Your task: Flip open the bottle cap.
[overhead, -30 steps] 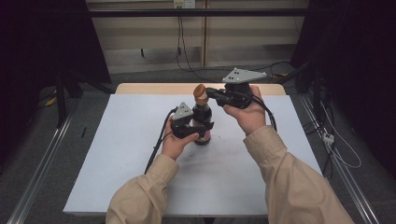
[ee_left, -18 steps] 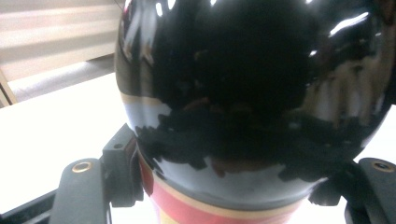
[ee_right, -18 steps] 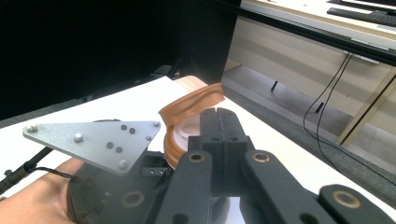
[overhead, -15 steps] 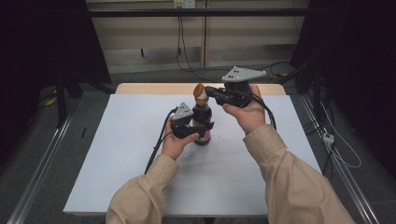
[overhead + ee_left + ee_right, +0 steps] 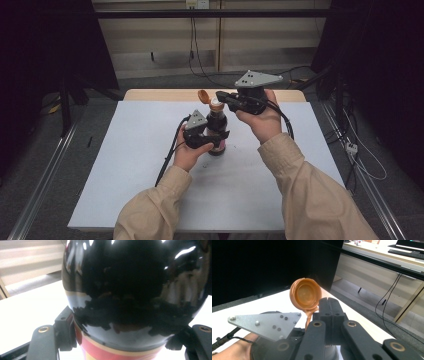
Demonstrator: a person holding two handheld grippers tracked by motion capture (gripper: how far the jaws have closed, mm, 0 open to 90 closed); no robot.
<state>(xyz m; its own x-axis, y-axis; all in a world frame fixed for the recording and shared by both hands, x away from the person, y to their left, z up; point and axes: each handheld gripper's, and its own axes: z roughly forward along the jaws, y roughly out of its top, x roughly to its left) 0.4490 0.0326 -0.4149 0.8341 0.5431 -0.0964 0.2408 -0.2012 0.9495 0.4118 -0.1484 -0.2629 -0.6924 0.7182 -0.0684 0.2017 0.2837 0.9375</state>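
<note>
Here, the white worktop (image 5: 125,165) carried one dark sauce bottle (image 5: 216,131), which stood upright near the middle, a little toward the far edge. In the left gripper view the glossy black body of the bottle and the red and cream label at its base were very close to the camera. The left gripper (image 5: 200,138) had its jaws closed around the lower body of the bottle, one jaw on each side, touching it. The right gripper (image 5: 223,97) was above the bottle neck, and its jaws were pressed fully together with no gap between them. Just beside these jaws the orange flip cap (image 5: 305,294) stood open, hanging on its hinge strip.
</note>
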